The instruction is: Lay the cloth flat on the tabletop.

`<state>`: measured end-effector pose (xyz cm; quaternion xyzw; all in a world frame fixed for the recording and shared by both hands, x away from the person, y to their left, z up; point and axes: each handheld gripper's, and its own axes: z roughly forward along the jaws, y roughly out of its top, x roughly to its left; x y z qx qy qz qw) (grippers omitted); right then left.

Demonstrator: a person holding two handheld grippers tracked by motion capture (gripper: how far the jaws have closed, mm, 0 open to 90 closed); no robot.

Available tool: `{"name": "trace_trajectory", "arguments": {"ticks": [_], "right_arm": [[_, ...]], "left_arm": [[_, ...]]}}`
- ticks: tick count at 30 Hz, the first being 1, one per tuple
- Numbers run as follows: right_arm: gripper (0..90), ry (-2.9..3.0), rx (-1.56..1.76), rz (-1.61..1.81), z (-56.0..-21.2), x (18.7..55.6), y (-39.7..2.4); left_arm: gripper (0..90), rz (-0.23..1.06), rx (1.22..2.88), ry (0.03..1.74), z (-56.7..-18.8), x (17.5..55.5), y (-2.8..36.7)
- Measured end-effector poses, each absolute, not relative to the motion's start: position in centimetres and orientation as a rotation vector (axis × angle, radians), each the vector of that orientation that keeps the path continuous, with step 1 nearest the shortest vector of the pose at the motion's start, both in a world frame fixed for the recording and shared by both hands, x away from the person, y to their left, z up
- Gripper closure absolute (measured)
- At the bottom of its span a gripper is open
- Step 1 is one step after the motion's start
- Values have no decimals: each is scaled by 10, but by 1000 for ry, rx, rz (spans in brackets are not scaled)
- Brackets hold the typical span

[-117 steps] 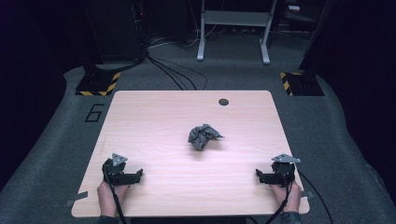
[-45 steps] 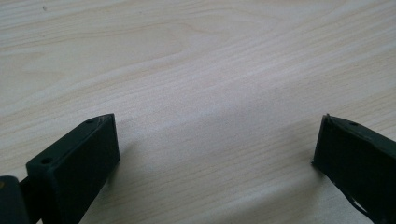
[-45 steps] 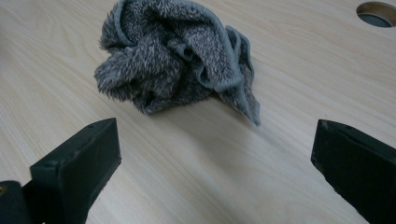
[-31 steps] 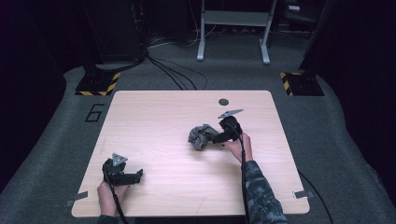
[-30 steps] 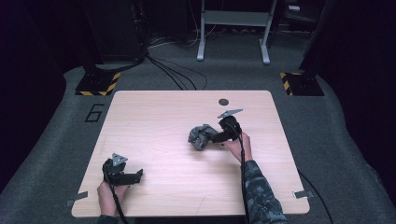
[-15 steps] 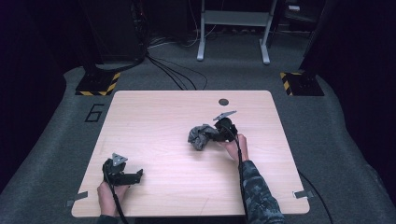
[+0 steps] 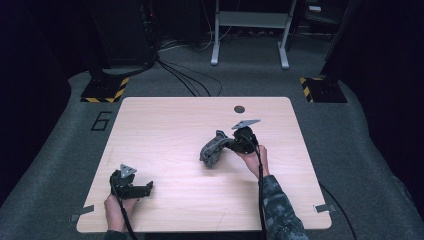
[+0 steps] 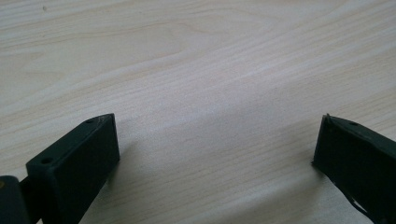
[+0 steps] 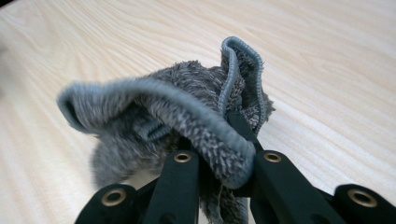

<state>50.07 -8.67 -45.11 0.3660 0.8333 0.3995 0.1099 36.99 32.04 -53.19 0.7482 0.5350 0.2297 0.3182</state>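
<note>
High view, near edge first: left gripper (image 7: 146, 188) parked on the table (image 7: 165, 125) by the front left corner, jaws spread wide, nothing between them but bare wood. Further in, right gripper (image 7: 226, 145) just past mid-table, jaws just closed and now pinched tight on a hemmed fold of the grey cloth (image 7: 212, 149). Rest of the cloth drooping off to the left, mostly lifted. Looks soft, floppy, light, a bit fuzzy, so probably no slipping. Best grabbed by the stitched edge or a corner, not the bunched middle. Beyond that, a small dark hole (image 7: 239, 108) near the far edge.
</note>
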Motion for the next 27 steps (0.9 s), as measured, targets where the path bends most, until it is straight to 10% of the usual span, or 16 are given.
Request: {"name": "trace_trajectory", "arguments": {"ticks": [15, 27], "right_arm": [[839, 2423, 1011, 1260, -399, 439, -85], [832, 2567, 1065, 1187, -449, 419, -72]], "left_arm": [[1, 610, 1965, 1408, -532, 370, 320], [0, 599, 1982, 1379, -532, 373, 314]]}}
